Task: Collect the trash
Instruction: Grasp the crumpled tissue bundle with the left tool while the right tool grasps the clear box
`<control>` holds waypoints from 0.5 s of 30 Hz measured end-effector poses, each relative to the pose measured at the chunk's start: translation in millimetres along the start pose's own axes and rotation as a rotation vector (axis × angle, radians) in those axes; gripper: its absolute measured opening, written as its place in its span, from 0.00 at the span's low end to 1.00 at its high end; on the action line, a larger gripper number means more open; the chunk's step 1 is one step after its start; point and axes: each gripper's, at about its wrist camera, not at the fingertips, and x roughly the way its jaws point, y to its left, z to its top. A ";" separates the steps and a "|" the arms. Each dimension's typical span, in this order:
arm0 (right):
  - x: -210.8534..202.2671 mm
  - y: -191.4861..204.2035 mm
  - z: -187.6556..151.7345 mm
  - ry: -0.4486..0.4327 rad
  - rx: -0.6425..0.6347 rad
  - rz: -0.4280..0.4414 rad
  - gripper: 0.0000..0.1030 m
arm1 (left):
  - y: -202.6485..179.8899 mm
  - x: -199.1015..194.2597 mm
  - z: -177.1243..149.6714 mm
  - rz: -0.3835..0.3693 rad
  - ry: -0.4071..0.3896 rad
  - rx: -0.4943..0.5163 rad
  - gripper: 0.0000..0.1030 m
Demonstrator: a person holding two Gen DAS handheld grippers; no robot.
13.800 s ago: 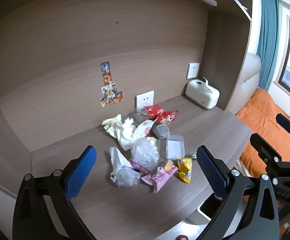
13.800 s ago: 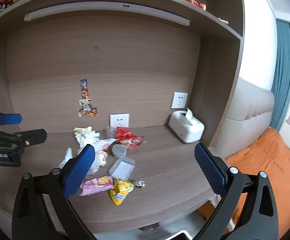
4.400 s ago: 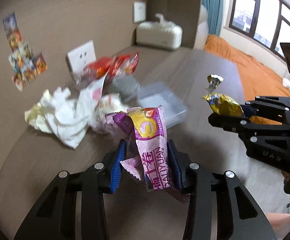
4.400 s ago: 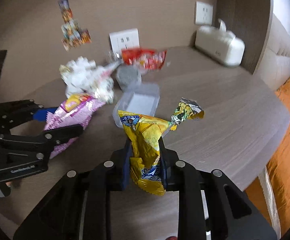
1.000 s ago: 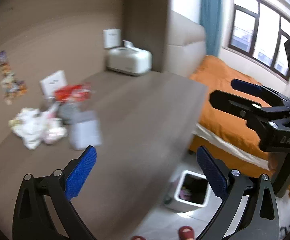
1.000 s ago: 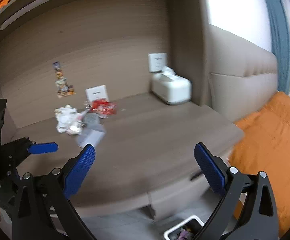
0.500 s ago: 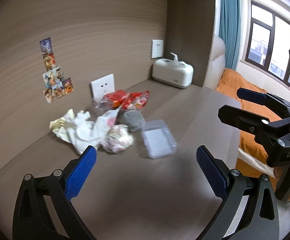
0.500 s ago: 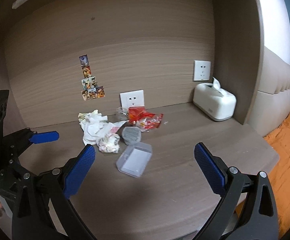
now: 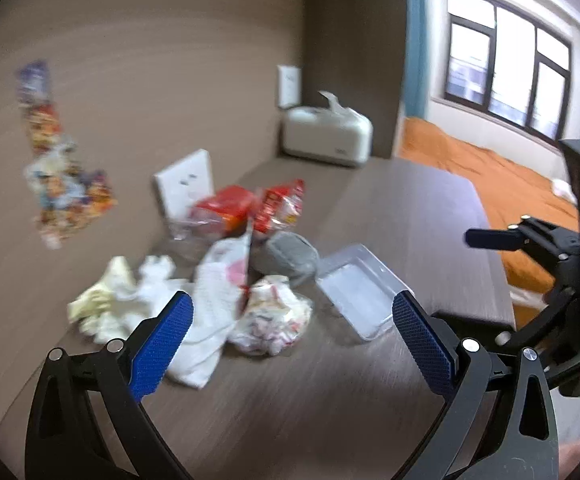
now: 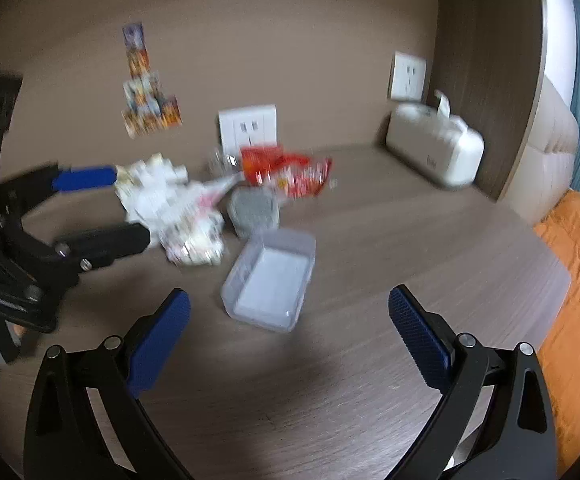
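Trash lies in a heap on the wooden desk (image 9: 273,408): a clear plastic box (image 9: 364,294) (image 10: 271,280), a crumpled printed wrapper (image 9: 273,318) (image 10: 193,240), white tissues (image 9: 129,300) (image 10: 151,188), a grey lump (image 9: 287,256) (image 10: 253,208) and red snack bags (image 9: 277,204) (image 10: 290,172). My left gripper (image 9: 292,344) is open and empty, just short of the crumpled wrapper. My right gripper (image 10: 287,340) is open and empty, just short of the clear box. Each gripper shows in the other's view, the right one (image 9: 530,240) and the left one (image 10: 89,208).
A white tissue dispenser (image 9: 326,136) (image 10: 436,150) stands at the desk's back right by the side panel. Wall sockets (image 10: 247,126) and stickers (image 10: 145,96) are on the back wall. An orange bed (image 9: 490,176) lies beyond the desk's right edge.
Both grippers have moved closer to the trash heap, still open and empty. The heap looks larger in both views.
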 end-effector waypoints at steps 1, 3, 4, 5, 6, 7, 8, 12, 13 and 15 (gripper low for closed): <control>7.8 1.4 -1.4 0.017 0.007 -0.003 0.96 | 0.4 8.7 0.2 -0.032 0.019 0.022 0.95; 19.4 3.7 -2.4 0.037 0.019 -0.019 0.96 | -0.4 20.2 -1.0 -0.051 0.038 0.052 0.95; 25.9 4.2 -2.3 0.049 0.031 -0.019 0.96 | 0.4 28.5 -1.9 -0.071 0.055 0.063 0.94; 32.1 4.6 -2.0 0.063 0.040 -0.021 0.96 | 1.3 33.4 -2.9 -0.083 0.064 0.064 0.94; 36.4 5.6 -1.3 0.073 0.043 -0.024 0.96 | 3.3 38.6 -3.0 -0.102 0.073 0.057 0.92; 41.8 6.5 -0.6 0.084 0.047 -0.016 0.96 | 5.3 44.9 -3.1 -0.133 0.088 0.050 0.88; 46.2 8.0 0.2 0.091 0.048 -0.010 0.96 | 6.3 49.6 -3.0 -0.144 0.095 0.050 0.85; 55.4 14.9 3.1 0.102 0.040 0.010 0.86 | 8.8 64.8 -1.1 -0.173 0.125 0.064 0.74; 57.9 15.9 3.7 0.113 0.038 0.015 0.77 | 10.6 70.3 -0.9 -0.195 0.146 0.058 0.68; 61.9 16.0 4.3 0.130 0.039 0.024 0.62 | 13.2 80.2 -2.1 -0.202 0.189 0.051 0.51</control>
